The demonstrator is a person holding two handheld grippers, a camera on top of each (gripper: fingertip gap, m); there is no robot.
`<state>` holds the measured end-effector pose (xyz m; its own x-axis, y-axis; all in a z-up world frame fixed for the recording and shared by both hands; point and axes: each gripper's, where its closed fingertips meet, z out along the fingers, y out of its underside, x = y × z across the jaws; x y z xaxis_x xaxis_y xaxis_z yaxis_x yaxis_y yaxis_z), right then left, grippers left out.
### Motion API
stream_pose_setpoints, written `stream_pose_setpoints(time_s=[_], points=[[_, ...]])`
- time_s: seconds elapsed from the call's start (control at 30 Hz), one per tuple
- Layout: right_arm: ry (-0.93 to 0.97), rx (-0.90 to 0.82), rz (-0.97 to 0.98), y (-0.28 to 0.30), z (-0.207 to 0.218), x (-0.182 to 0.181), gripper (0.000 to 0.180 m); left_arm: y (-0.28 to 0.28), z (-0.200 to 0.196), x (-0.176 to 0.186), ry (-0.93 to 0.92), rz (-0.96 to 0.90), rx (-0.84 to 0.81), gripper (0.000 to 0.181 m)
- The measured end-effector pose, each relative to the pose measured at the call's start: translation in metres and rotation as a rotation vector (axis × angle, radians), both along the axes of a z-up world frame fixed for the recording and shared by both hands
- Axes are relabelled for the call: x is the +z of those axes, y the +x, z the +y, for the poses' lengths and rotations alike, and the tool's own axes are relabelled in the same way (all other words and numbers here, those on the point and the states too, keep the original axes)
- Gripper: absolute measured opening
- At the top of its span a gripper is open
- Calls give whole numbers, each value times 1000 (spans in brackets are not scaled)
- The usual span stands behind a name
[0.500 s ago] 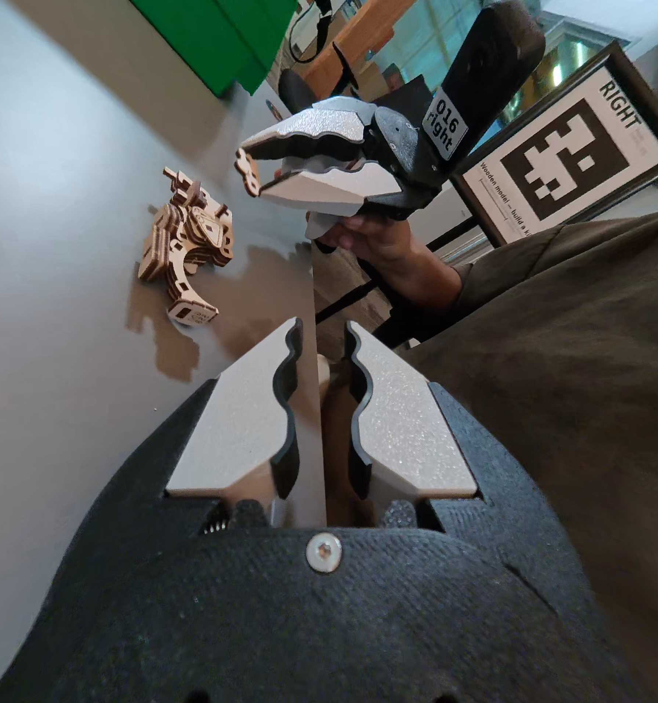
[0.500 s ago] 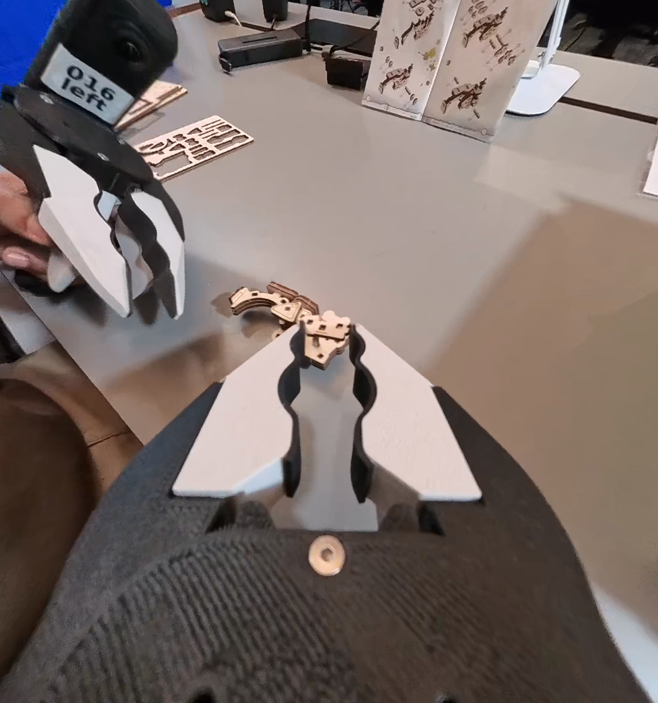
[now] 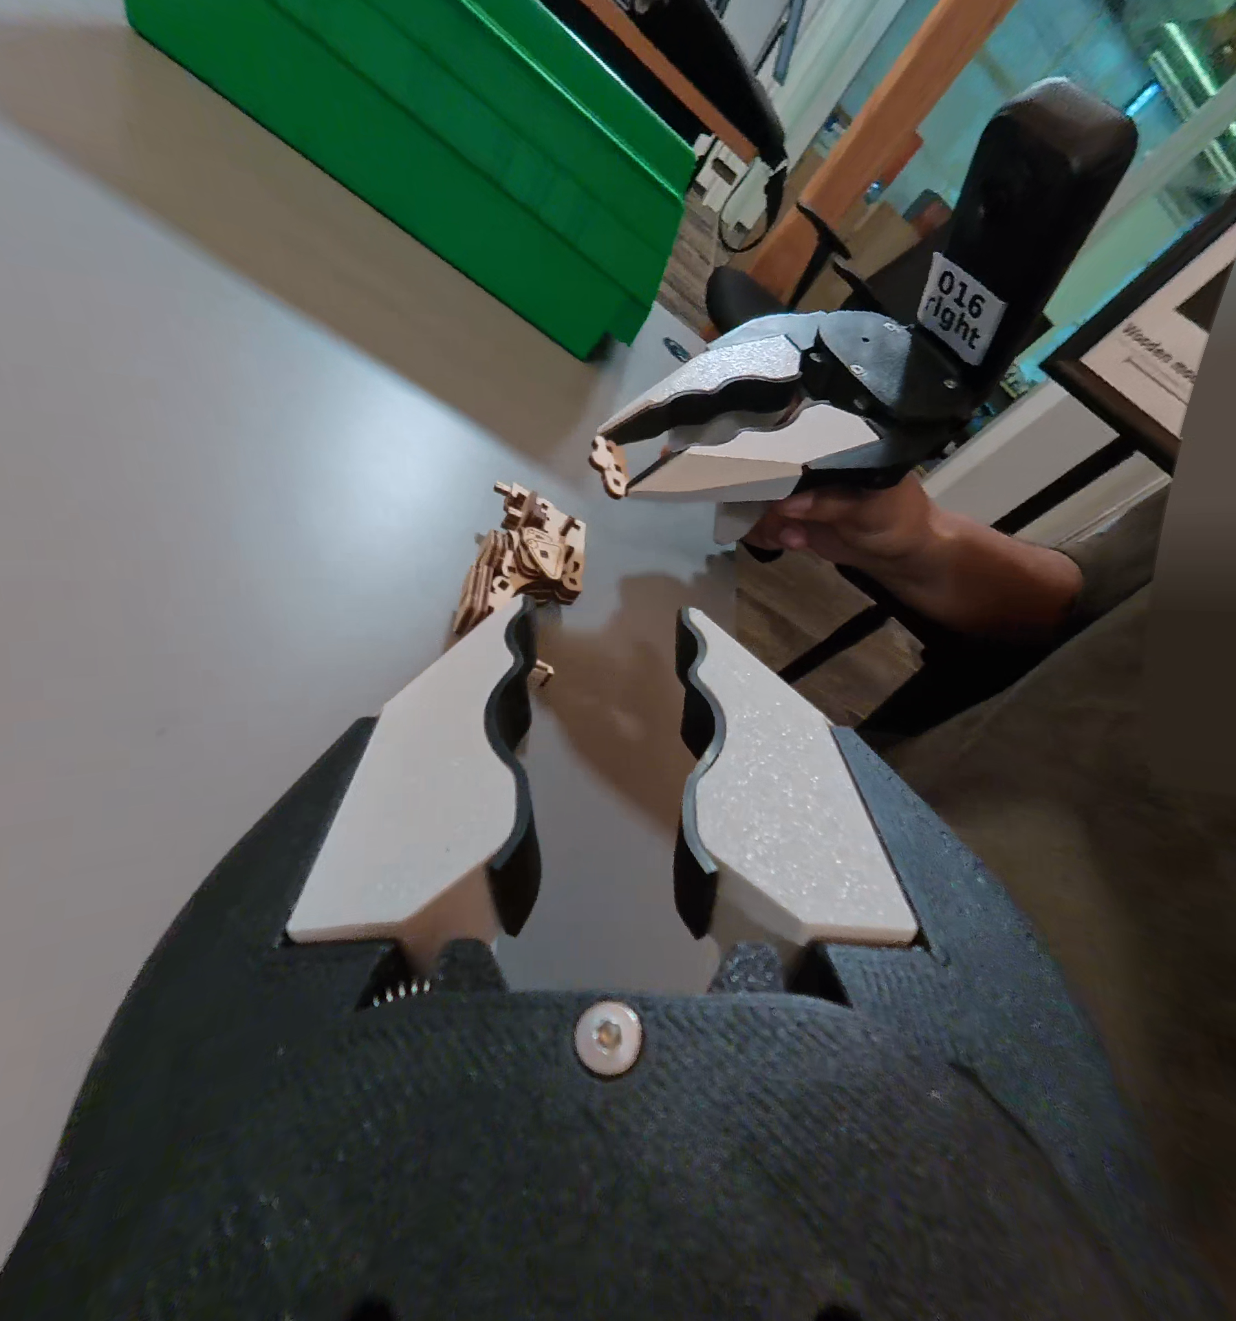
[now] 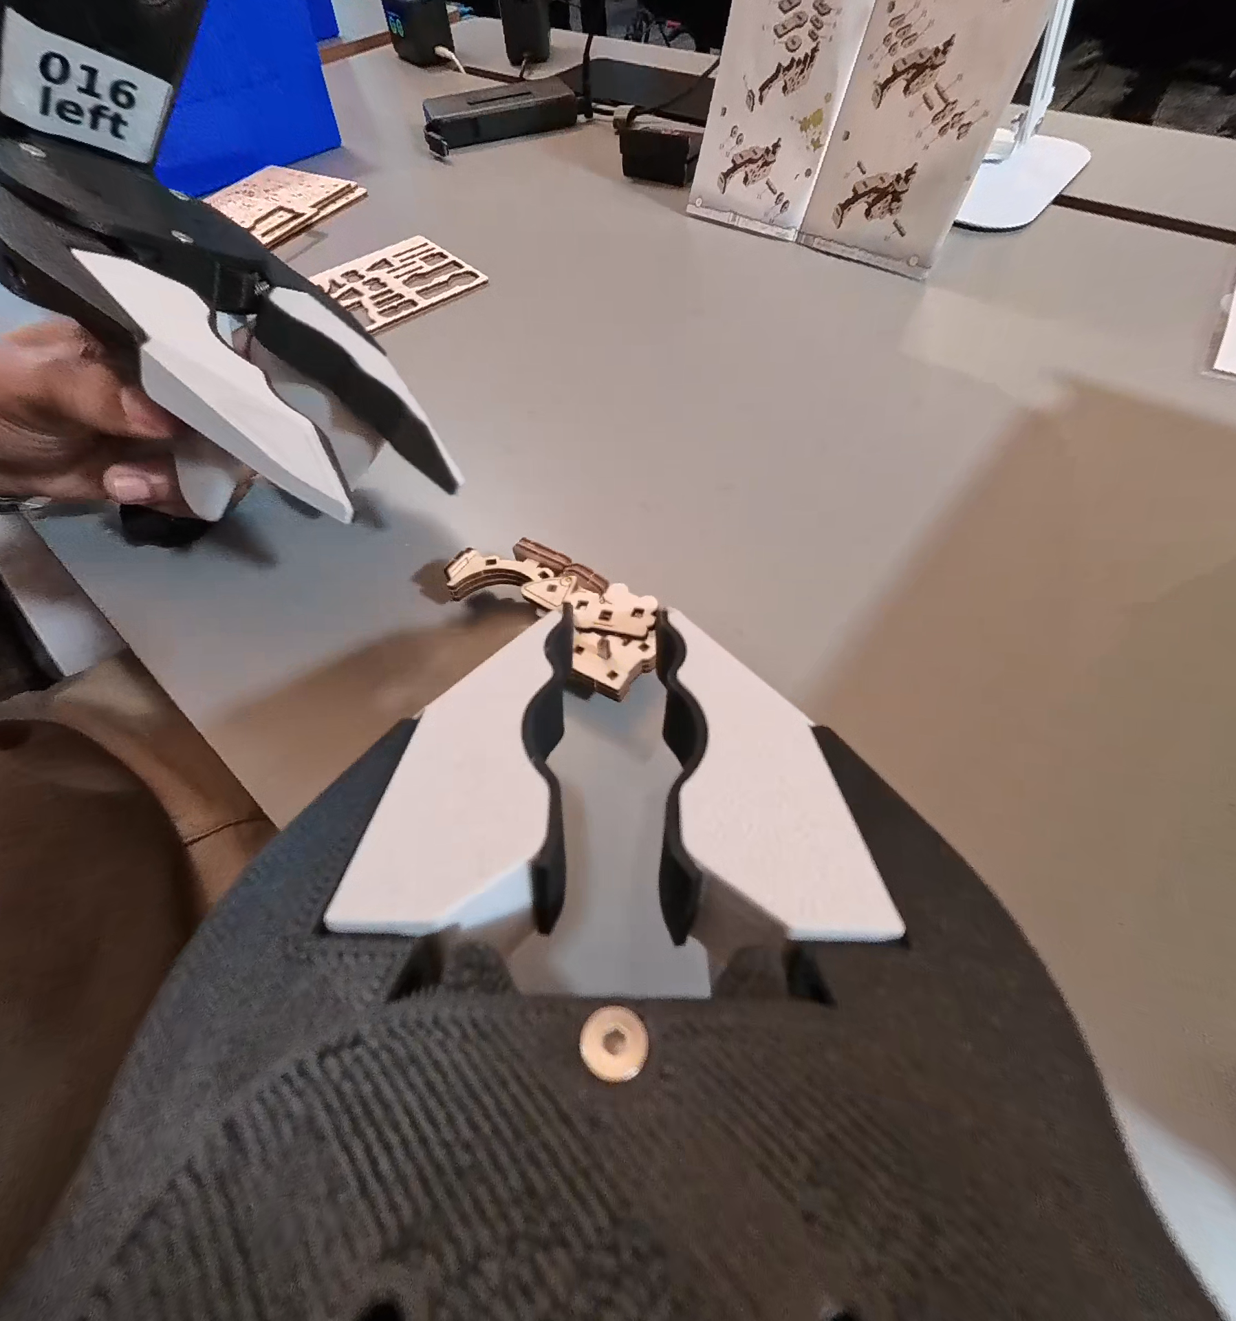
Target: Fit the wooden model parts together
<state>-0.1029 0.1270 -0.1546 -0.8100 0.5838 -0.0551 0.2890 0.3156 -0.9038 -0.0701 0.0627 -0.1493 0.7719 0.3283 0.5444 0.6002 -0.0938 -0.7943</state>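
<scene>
Small flat wooden piece (image 4: 611,643) pinched at tips of right gripper (image 4: 613,629), held up off grey table (image 4: 672,372). Partly built wooden model (image 3: 525,572) lying on table below and just beyond, apart from held piece. Left gripper (image 3: 604,629) spread wide, nothing in it, hovering near model; one fingertip (image 3: 511,629) overlapping model in left wrist view, contact impossible to judge.

Step in hand, as judged: bringing loose piece to model for fitting. Next move likely calls for steadying model with free gripper, then lining tab with slot before pressing; thin ply, so careful alignment and light force.

Farther out: punched-out part sheets (image 4: 400,282) flat on table, a small stack of more (image 4: 293,207) behind. Folded instruction leaflet (image 4: 843,121) standing upright at far side. Black devices with cables (image 4: 500,114) near back edge.

Containers: green box (image 3: 415,136) on table in left wrist view, contents not visible. Blue box (image 4: 257,86) behind left gripper, contents likewise hidden.
</scene>
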Motion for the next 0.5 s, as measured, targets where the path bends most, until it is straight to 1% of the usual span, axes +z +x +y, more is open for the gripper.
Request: stream_pose_setpoints(time_s=[0.1, 0.17, 0.37, 0.5], points=[[-21, -7, -27, -2, 2, -1, 22, -4, 7, -3, -5, -42, 19, 43], [-42, -18, -47, -4, 5, -1, 22, -6, 10, -8, -30, -61, 30, 43], [-77, -38, -112, -10, 10, -6, 22, -22, 7, -16, -138, 5, 82, 45], [-72, -22, -157, -10, 7, -11, 22, -25, 13, -21, -161, -18, 57, 46]])
